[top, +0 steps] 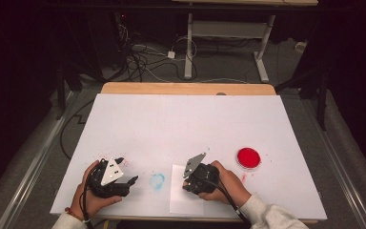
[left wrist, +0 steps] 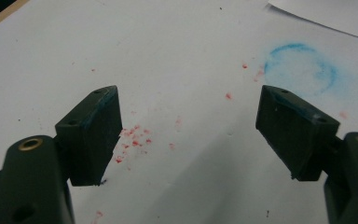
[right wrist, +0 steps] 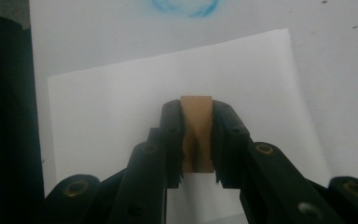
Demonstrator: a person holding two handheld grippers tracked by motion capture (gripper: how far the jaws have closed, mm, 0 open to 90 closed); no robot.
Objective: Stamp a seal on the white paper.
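Observation:
My right gripper [right wrist: 196,106] is shut on a small tan block [right wrist: 196,128], held upright between the jaws just above a white sheet of paper [right wrist: 112,107]. In the high view that gripper [top: 188,184] is over the sheet [top: 178,200] near the table's front edge. My left gripper [top: 127,170] rests at the front left, jaws wide apart and holding nothing [left wrist: 189,123]. Between the two grippers is a faint blue ring stain [top: 157,181] on the white table cover [top: 181,124]; it also appears as the blue ring [left wrist: 300,67] past the left jaws.
A round red disc [top: 248,157] lies to the right of the right hand. Small red ink specks [left wrist: 133,137] dot the cover by the left jaws. A corner of the sheet [left wrist: 335,16] lies beyond the ring. The wooden table edge [top: 186,88] runs along the back.

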